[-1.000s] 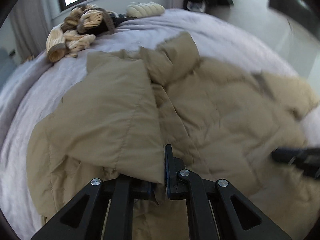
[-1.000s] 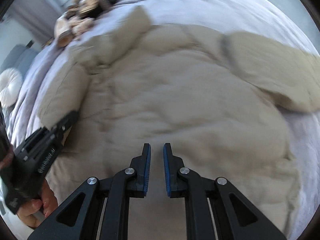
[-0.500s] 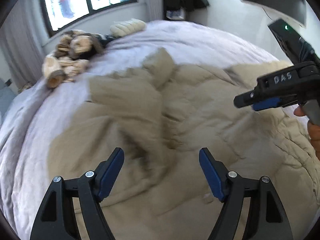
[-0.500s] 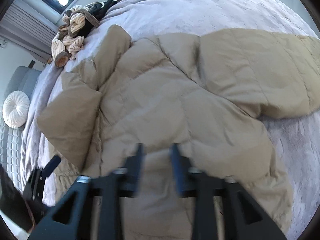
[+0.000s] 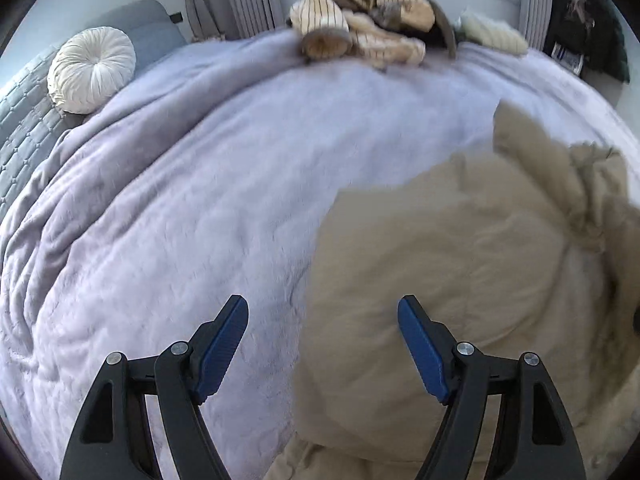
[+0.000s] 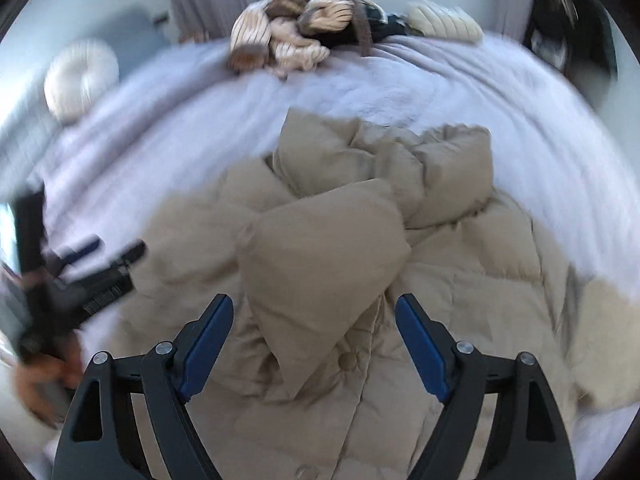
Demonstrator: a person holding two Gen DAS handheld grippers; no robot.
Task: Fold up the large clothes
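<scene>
Left gripper [image 5: 322, 322]: a second ago its fingers were clenched on a fold of the coat; now they are released and spread wide, nothing between the blue ribbed pads, and they hang over the coat's left edge and bare blanket.
Right gripper [image 6: 314, 322]: nearly closed and empty a second ago; now its jaws are opening, wide apart, with a folded flap of the coat below and between them but not pressed by either pad.
Left gripper seen from the right wrist: blurred black shape at the frame's left edge, held in a hand [image 6: 38, 376], beside the coat's left side.
Puffer coat [image 6: 328, 248]: lies on the bed in front of both grippers; beige, matte, quilted into soft puffy panels, with round fabric-covered buttons down the front. Earlier it was spread broad and flatter; now a sleeve or flap is folded over the middle into a plump wedge, with bunched folds behind it.
Blanket [image 5: 208, 184]: lilac, fuzzy, lightly rumpled, covering the bed.
Round cushion [image 5: 91, 69]: white, pleated, button-centred, at far left.
Clothes heap [image 5: 368, 28]: cream-and-brown striped knits, tangled, at the far edge.
Cream cushion [image 6: 444, 20]: ribbed, oblong, beside the heap.
</scene>
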